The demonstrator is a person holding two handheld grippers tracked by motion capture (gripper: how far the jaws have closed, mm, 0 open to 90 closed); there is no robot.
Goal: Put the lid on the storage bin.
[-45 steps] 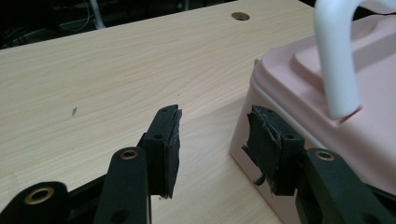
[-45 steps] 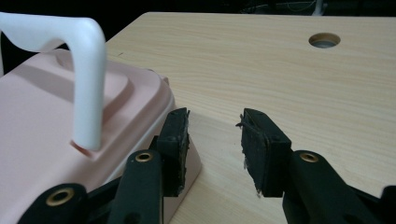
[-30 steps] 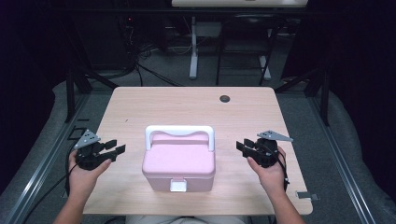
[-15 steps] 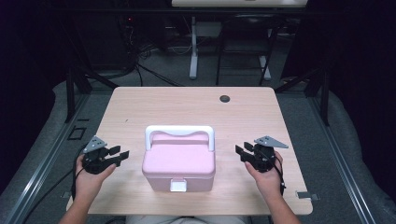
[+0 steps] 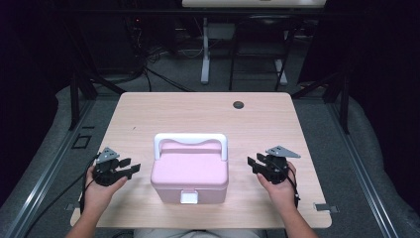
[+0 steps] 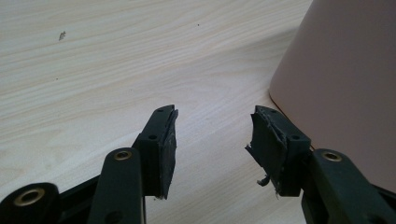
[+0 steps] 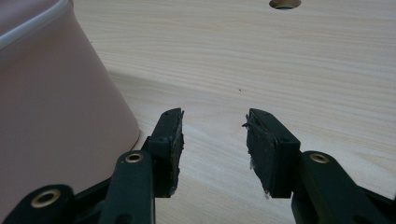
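Note:
A pink lidded box [image 5: 189, 173] with a white handle [image 5: 190, 139] and a white front latch [image 5: 188, 197] stands near the front middle of the wooden table [image 5: 198, 109]. My left gripper [image 5: 130, 168] hovers low to the box's left and points at it. Its jaws have just been opening and nothing is between them. In the left gripper view the left gripper [image 6: 212, 126] stands open over bare wood, with the box wall [image 6: 345, 79] to its right. My right gripper [image 5: 253, 163] faces the box from the right. The right gripper [image 7: 215, 123] is open and empty, beside the box [image 7: 51, 102].
A dark round hole [image 5: 238, 104] sits in the tabletop near its far edge, also seen as the hole [image 7: 285, 3] in the right gripper view. Dark floor, cables and stand legs lie beyond the table. Bare wood runs on both sides of the box.
Both hands have sunk closer to the tabletop on either side of the box. The left jaws stand a little wider. The box has not moved.

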